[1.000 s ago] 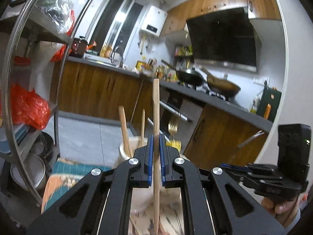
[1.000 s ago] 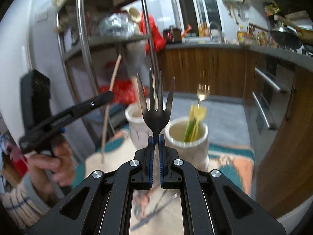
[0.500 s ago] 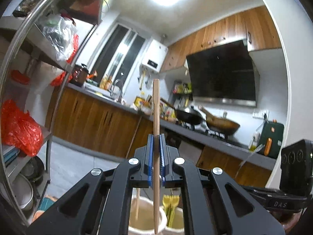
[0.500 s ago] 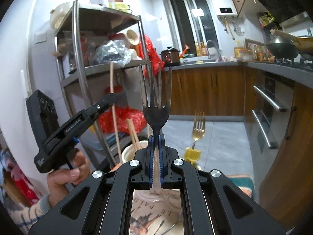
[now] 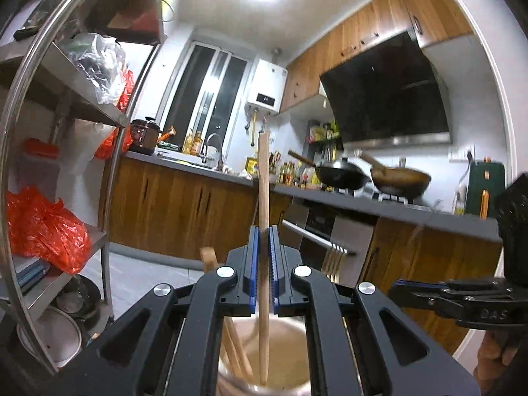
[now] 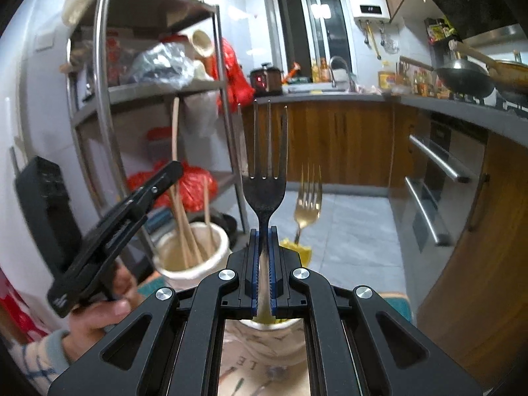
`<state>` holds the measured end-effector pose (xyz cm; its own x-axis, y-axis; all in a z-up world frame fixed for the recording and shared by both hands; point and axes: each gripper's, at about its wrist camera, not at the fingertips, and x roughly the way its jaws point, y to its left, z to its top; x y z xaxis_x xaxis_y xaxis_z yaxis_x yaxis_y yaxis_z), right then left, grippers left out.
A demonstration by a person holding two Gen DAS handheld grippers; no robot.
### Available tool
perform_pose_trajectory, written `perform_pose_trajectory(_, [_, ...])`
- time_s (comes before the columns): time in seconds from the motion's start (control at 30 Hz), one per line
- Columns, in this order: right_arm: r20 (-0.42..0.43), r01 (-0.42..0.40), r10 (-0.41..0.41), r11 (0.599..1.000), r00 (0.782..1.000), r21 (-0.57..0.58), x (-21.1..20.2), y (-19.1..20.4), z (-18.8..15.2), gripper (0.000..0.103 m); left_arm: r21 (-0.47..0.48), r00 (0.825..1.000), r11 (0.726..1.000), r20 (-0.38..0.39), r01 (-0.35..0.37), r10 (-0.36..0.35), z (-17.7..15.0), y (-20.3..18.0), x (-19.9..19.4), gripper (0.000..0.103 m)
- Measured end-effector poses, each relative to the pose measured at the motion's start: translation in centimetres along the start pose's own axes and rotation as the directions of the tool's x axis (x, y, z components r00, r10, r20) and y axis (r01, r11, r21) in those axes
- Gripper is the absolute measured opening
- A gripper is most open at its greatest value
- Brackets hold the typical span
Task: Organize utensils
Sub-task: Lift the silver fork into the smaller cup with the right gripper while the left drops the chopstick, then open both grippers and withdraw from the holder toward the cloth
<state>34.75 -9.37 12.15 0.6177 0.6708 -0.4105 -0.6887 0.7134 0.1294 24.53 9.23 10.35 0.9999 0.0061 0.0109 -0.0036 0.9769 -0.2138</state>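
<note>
In the white jar (image 6: 194,264), wooden chopsticks (image 6: 184,231).

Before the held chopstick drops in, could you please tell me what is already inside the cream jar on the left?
Several wooden chopsticks lean inside the cream jar. Its bottom is hidden by the wall, so anything lying there cannot be seen.

This is a home kitchen. Beyond the fingers runs a grey counter (image 6: 429,104) on wooden cabinets (image 5: 184,211), with a sink tap (image 6: 338,66) and bottles straight ahead. To the right of the fingers two woks (image 5: 340,173) sit on a stove under a black range hood (image 5: 389,99). To their left stands a metal shelf rack (image 6: 109,92) of pots and bags.
</note>
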Motion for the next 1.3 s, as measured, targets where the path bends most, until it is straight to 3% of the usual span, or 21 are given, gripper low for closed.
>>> perform_pose_trajectory(0.33, [-0.113, 0.026, -0.030, 0.999, 0.993, -0.031, 3.0, 0.2, -2.3, 0.006, 0.048, 0.992, 0.998, -0.116, -0.048, 0.053, -2.3, -0.4, -0.1, 0.006])
perform_pose_trajectory(0.67, [-0.148, 0.042, -0.047, 0.999, 0.988, -0.035, 4.6, 0.4, -3.3, 0.006, 0.091, 0.985, 0.994, -0.153, -0.063, 0.077, -2.6, -1.0, 0.4, 0.008])
perform_pose_trajectory(0.8, [-0.148, 0.041, -0.046, 0.999, 0.988, -0.034, 4.3, 0.6, -3.2, 0.008, 0.099, 0.985, 0.993, -0.149, -0.067, 0.082, -2.7, -1.0, 0.1, 0.024])
perform_pose_trajectory(0.87, [-0.146, 0.040, -0.045, 0.999, 0.988, -0.034, 4.1, 0.8, -3.2, 0.019, 0.103, 0.987, 0.992, -0.138, -0.067, 0.081, -2.5, -1.1, -0.3, 0.035])
perform_pose_trajectory(0.93, [-0.137, 0.047, -0.053, 0.998, 0.989, -0.044, 3.8, 0.9, -3.2, 0.024, 0.107, 0.989, 0.992, -0.126, -0.063, 0.076, -2.3, -1.2, -0.9, 0.046])
perform_pose_trajectory(1.13, [-0.110, 0.052, -0.057, 0.997, 0.992, -0.054, 1.7, 0.9, -3.4, 0.026, 0.117, 0.993, 0.992, -0.105, -0.039, 0.052, -1.6, -1.5, -3.0, 0.059])
perform_pose_trajectory(1.3, [-0.070, 0.045, -0.044, 0.999, 0.997, 0.010, -0.5, -0.5, -3.8, 0.027, 0.074, 0.991, 0.996, -0.119, -0.058, 0.067, -1.3, -0.5, -4.5, 0.062])
